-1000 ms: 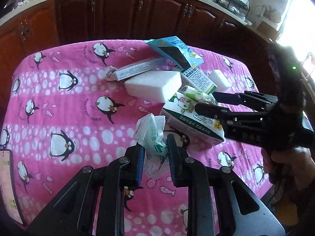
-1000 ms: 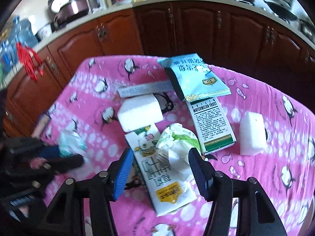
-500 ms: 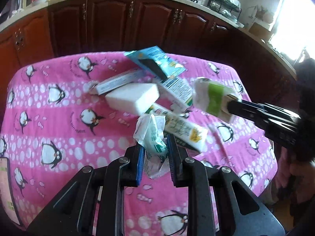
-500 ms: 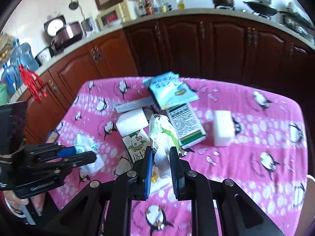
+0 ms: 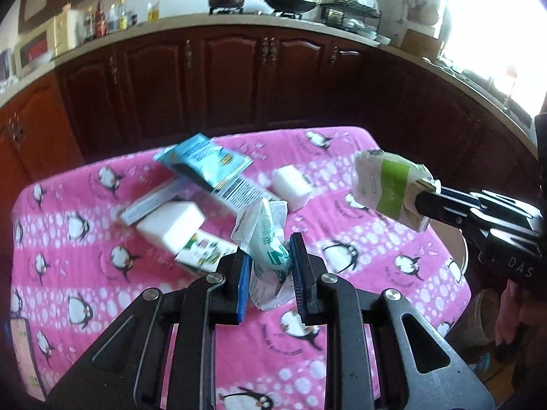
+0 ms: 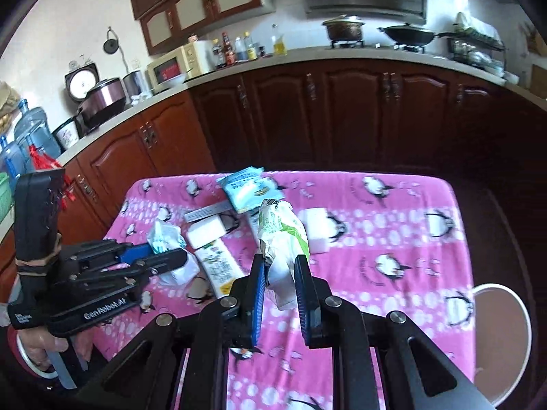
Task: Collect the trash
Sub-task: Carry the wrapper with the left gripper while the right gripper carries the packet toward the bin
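My left gripper (image 5: 270,256) is shut on a crumpled white and green tissue packet (image 5: 265,235) and holds it above the pink penguin tablecloth (image 5: 359,249). My right gripper (image 6: 278,266) is shut on a crumpled white bag with a green band (image 6: 280,232), also lifted off the table. In the left wrist view that bag (image 5: 386,184) hangs at the right in the right gripper (image 5: 424,205). In the right wrist view the left gripper (image 6: 171,259) shows at the left with its packet (image 6: 164,235).
On the cloth lie a blue packet (image 5: 205,160), two white foam blocks (image 5: 171,222) (image 5: 292,186), a milk carton (image 5: 201,256), a long grey box (image 5: 150,201) and a barcode-printed box (image 5: 236,198). A white round bin (image 6: 499,328) stands beside the table's right edge. Dark cabinets (image 6: 376,119) lie beyond.
The right gripper closed on the green-banded bag and lifted it off the milk carton. Both grippers rose and drew back from the table, the left still holding its packet.
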A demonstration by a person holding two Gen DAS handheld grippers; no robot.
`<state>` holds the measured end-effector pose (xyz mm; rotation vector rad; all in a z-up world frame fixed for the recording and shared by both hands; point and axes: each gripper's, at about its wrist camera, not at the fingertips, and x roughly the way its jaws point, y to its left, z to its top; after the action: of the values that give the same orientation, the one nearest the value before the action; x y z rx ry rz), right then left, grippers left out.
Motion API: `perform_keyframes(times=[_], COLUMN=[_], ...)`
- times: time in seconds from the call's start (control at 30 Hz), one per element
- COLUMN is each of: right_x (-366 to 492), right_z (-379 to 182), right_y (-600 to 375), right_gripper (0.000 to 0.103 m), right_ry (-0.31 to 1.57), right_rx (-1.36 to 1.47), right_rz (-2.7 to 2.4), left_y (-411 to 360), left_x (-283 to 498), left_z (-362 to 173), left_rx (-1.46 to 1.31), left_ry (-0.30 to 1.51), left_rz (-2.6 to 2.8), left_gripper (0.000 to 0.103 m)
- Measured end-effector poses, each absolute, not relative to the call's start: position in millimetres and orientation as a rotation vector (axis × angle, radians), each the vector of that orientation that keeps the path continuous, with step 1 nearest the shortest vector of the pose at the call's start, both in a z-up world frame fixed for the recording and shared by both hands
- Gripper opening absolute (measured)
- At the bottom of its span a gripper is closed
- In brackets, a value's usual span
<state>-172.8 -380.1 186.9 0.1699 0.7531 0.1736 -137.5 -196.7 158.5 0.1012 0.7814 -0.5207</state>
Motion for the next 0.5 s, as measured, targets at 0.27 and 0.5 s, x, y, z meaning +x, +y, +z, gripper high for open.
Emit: perform_keyframes(times=[0.27,0.5], right_x=[-208,-237], right_z=[197,203], right_y=[-427,-473], right_gripper=[0.016,0.016], right_ry=[0.723,0.705], right_rx=[0.2,0.229], right_rz=[0.069,-0.037], left_y=[-241,-290], left_x=[-144,-155], left_z=[175,187], left_rx=[0.162,0.209], left_ry=[0.742,0.705], left_rz=[-0.572,-0.644], left_gripper=[0.019,0.019])
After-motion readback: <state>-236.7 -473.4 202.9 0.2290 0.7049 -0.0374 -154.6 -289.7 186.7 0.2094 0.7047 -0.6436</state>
